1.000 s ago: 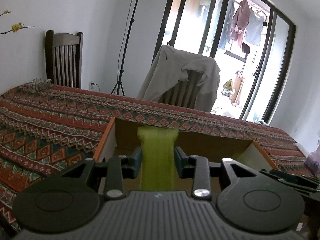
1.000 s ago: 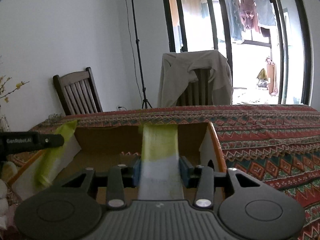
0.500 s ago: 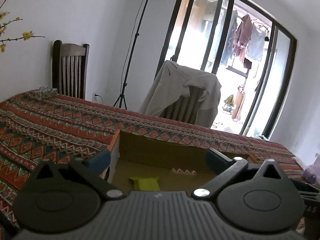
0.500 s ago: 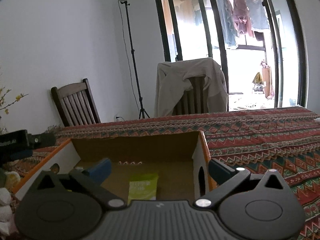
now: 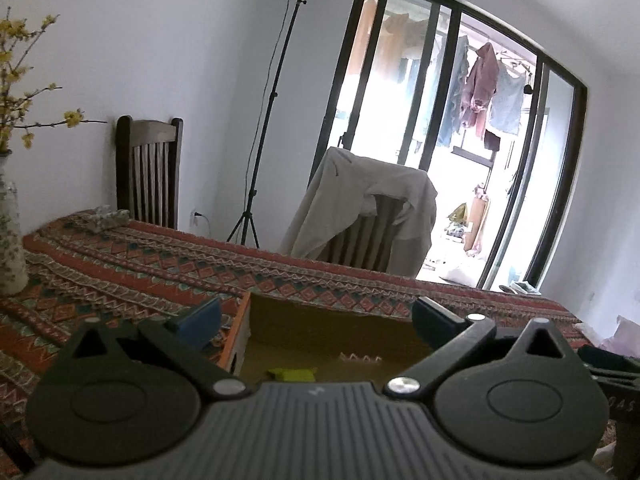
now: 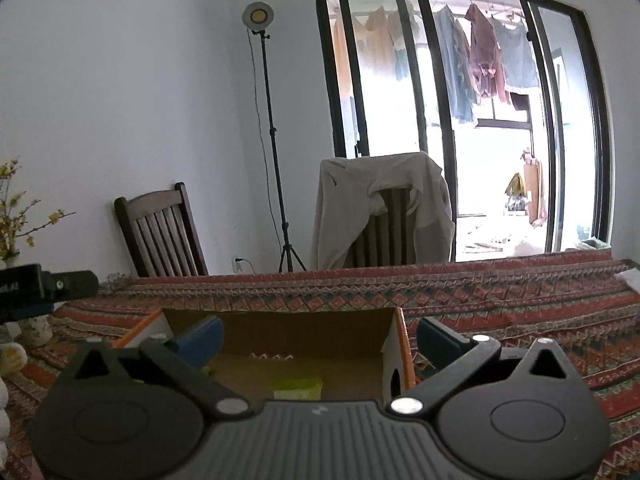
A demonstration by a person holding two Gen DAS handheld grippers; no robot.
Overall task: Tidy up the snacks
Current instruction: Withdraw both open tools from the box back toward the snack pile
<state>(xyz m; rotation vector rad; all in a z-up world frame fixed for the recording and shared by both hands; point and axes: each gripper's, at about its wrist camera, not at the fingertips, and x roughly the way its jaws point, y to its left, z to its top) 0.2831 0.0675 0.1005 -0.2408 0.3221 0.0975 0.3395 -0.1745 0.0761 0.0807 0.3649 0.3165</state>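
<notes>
An open cardboard box [image 5: 240, 332] with an orange rim stands on the patterned tablecloth, right below both grippers. A yellow-green snack packet [image 5: 292, 374] lies flat on its floor, and the right wrist view shows a green packet [image 6: 298, 388] on the floor too. My left gripper [image 5: 316, 318] hovers above the box's near edge, open wide with nothing between its blue fingertips. My right gripper [image 6: 320, 338] is also open and empty above the box [image 6: 394, 356]. Part of the left gripper's black body [image 6: 40, 288] shows at the left edge of the right wrist view.
The tablecloth [image 5: 120, 264] stretches left and behind the box. A flowered vase [image 5: 10, 248] with yellow blossoms stands at the far left. Two wooden chairs [image 5: 148, 172], one draped with a beige jacket [image 5: 360, 208], and a light stand [image 5: 256, 200] are behind the table.
Both grippers were shut on upright green packets and have opened wide. The packets now lie on the box floor. Both grippers have risen and drawn back from the box.
</notes>
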